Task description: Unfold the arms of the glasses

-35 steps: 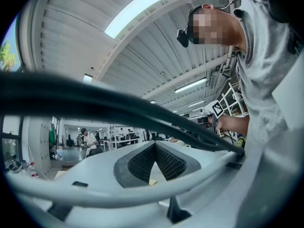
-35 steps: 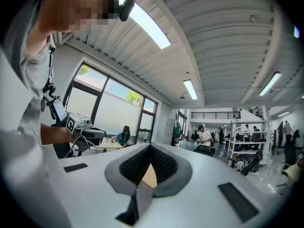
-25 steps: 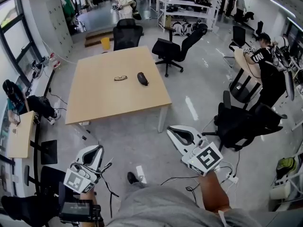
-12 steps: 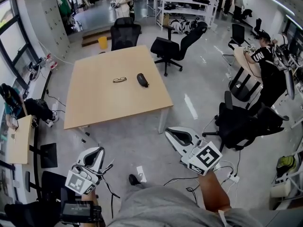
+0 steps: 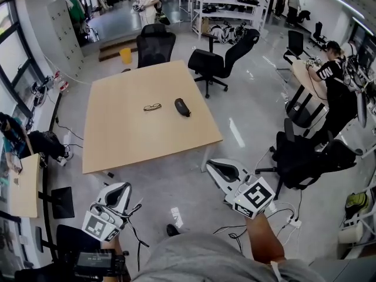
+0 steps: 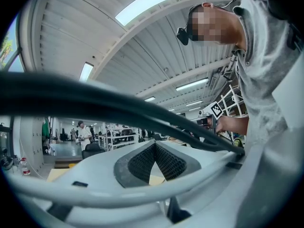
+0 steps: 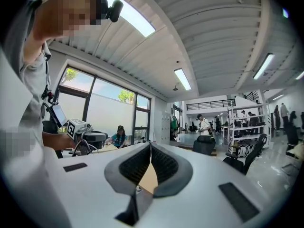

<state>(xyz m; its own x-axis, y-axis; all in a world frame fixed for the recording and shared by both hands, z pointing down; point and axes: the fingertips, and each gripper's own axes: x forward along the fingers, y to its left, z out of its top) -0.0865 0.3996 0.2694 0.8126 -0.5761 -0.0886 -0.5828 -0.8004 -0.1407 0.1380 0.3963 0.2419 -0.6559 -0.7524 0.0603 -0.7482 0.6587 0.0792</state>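
Both left tool (image 5: 119,188) and right tool (image 5: 215,167) hold ribbed pads (image 7: 166,165) together.

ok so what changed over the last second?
The person has walked closer to the wooden table: it sits lower and larger in the head view. Nothing was gripped or released. The left gripper and right gripper stay shut and empty; glasses and dark case lie untouched on the table.

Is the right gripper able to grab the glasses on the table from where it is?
Probably not yet. The right gripper, jaws together, hangs over the grey floor short of the light wooden table, while the dark-rimmed glasses lie near its middle. Nothing blocks the way; it just looks too far.
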